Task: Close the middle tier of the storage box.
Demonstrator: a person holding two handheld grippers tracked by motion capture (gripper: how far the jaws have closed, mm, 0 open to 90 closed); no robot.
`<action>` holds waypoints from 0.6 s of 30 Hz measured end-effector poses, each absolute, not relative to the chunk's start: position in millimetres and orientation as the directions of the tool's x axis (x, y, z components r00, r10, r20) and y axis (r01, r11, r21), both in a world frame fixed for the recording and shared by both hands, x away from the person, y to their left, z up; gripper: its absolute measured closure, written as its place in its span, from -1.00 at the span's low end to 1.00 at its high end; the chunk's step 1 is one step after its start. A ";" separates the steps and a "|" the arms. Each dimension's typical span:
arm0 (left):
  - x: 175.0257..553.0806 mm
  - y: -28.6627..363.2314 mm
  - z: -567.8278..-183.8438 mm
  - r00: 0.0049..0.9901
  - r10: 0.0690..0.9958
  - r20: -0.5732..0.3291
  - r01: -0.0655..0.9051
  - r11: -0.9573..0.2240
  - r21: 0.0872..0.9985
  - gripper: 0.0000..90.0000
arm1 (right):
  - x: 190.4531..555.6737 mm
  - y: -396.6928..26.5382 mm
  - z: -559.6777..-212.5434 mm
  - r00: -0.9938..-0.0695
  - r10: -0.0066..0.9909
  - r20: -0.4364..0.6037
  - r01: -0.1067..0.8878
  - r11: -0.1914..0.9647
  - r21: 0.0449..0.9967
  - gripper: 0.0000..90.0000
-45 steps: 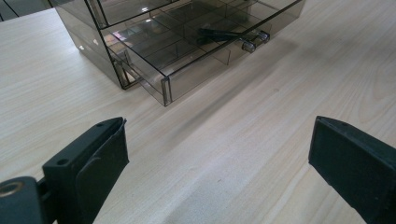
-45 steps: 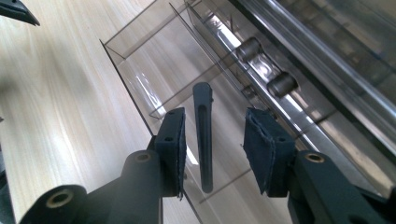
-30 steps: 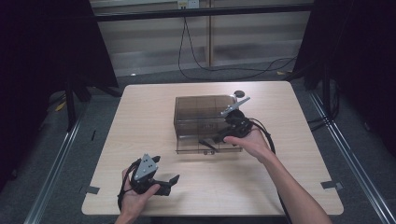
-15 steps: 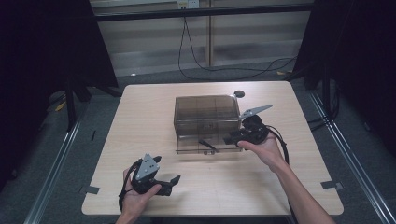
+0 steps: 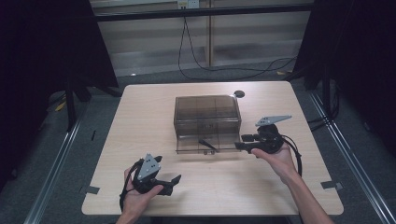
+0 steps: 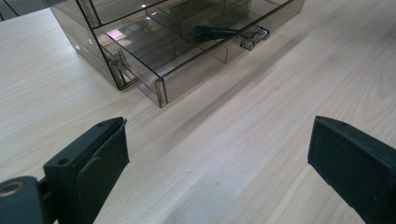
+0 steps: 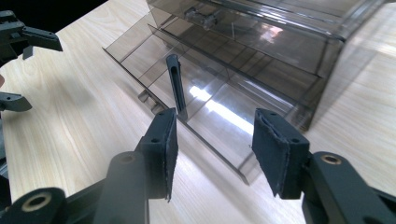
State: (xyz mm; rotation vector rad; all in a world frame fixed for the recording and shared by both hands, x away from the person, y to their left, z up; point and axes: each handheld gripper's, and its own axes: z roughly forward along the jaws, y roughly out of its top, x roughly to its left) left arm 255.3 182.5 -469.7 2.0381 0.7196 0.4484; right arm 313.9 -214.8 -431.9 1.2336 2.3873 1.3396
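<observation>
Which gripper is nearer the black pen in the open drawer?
Right. The right gripper sits beside the drawer's right end, close to the black pen; the left gripper rests on the table's near edge, well short of the drawer.

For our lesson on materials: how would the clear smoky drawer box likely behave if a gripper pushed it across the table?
The drawer box looks like thin rigid plastic, so probably light and apt to slide on the smooth table. Its lower drawer stands pulled out and may shift first.

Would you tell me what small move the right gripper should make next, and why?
Probably bring the right gripper to the front of the open bottom drawer and push it shut: the black pen already lies inside, the jaws hold nothing and have just been opening, and they sit beside the drawer's corner.
</observation>
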 end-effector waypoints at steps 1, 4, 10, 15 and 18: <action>255.3 182.4 -469.7 0.764 0.644 0.041 0.315 -0.427 0.847 -0.88 | 309.9 -219.2 -432.7 -0.646 0.719 0.256 0.584 0.250 0.773 0.09; 254.0 181.7 -468.9 0.760 0.648 0.053 0.312 -0.435 0.845 -0.88 | 305.7 -223.1 -434.3 -0.641 0.723 0.259 0.585 0.241 0.775 0.07; 253.9 177.7 -469.9 0.751 0.657 0.070 0.308 -0.442 0.842 -0.88 | 293.3 -232.2 -443.6 -0.620 0.739 0.263 0.592 0.220 0.775 0.02; 252.9 174.3 -469.6 0.749 0.658 0.076 0.302 -0.441 0.845 -0.88 | 283.8 -239.6 -446.1 -0.614 0.745 0.262 0.584 0.205 0.786 0.03; 252.4 173.3 -469.8 0.747 0.661 0.070 0.304 -0.434 0.848 -0.85 | 278.7 -242.3 -445.8 -0.610 0.748 0.261 0.581 0.198 0.790 0.03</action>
